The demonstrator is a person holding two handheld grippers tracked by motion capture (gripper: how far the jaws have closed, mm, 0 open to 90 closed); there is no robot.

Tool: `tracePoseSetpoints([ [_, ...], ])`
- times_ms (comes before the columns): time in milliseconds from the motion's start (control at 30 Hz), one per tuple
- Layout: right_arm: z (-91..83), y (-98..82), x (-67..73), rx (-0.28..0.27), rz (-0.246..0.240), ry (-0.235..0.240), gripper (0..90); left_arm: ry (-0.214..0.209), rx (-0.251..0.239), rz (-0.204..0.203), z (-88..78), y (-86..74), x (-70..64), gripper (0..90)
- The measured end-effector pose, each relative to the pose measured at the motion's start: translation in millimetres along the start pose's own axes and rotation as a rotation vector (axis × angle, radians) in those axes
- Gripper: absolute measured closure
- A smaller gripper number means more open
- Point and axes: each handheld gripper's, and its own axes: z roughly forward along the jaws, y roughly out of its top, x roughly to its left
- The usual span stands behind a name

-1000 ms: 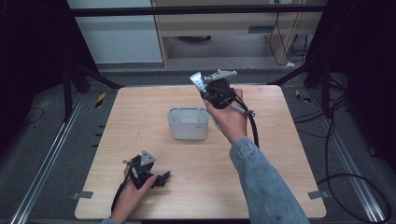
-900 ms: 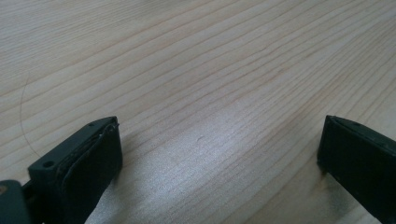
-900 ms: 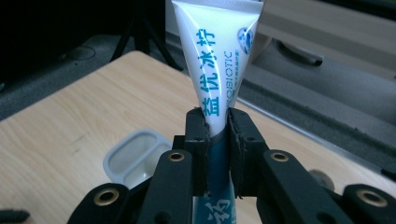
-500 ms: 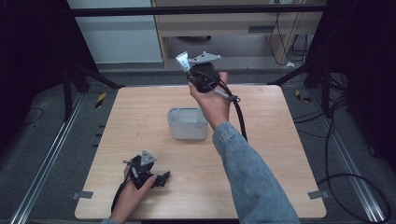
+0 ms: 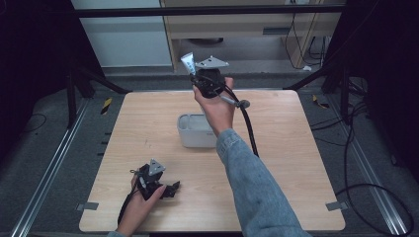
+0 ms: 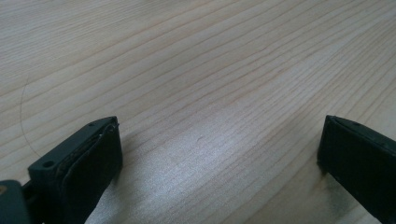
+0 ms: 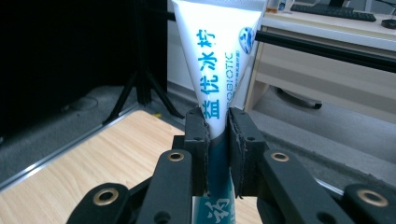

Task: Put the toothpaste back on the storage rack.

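Right gripper [image 5: 193, 74] clenched on toothpaste tube [image 7: 219, 60], raised at 12 o'clock beyond bin [image 5: 195, 131]. Risk: slick tube slips. Left gripper [image 5: 170, 189], 7 o'clock, released.

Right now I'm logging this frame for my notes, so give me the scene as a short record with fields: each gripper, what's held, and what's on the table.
right gripper: shut on the tube, raised above the far side of the table
tube: white with blue print, flat end up, pinched between the jaws
left gripper: open, nothing between the jaws, resting low at the table's near left
bin: white, open top, mid-table, below the right hand
table: light wood
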Motion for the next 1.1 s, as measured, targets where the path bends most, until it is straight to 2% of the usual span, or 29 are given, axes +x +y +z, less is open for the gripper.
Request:
tracePoseSetpoints([
  [233, 7.5, -6.6, 5.1, -0.047, 0.026, 0.008, 78.9, 0.000, 0.000, 0.000, 0.0, 0.0, 0.0, 0.0],
  [367, 11.2, -11.1, 6.9, -0.053, 0.032, 0.010, 78.9, 0.000, 0.000, 0.000, 0.0, 0.0, 0.0, 0.0],
  [500, 18.3, -17.5, 6.8, -0.045, 0.065, 0.012, 78.9, -0.001, 0.001, 0.001, -0.1, 0.0, 0.0, 0.0],
  [667, 24.2, -22.6, 10.7, -0.059, 0.064, 0.014, 78.9, -0.002, 0.001, 0.002, -0.2, -0.1, 0.0, 0.0],
  [767, 25.5, -25.1, 13.6, -0.062, 0.050, 0.012, 78.8, -0.002, 0.001, 0.002, -0.2, -0.1, 0.0, 0.0],
  [1100, 21.4, -35.5, 15.1, -0.074, 0.076, 0.019, 78.8, -0.001, 0.000, 0.000, -0.2, -0.1, -0.1, 0.0],
])
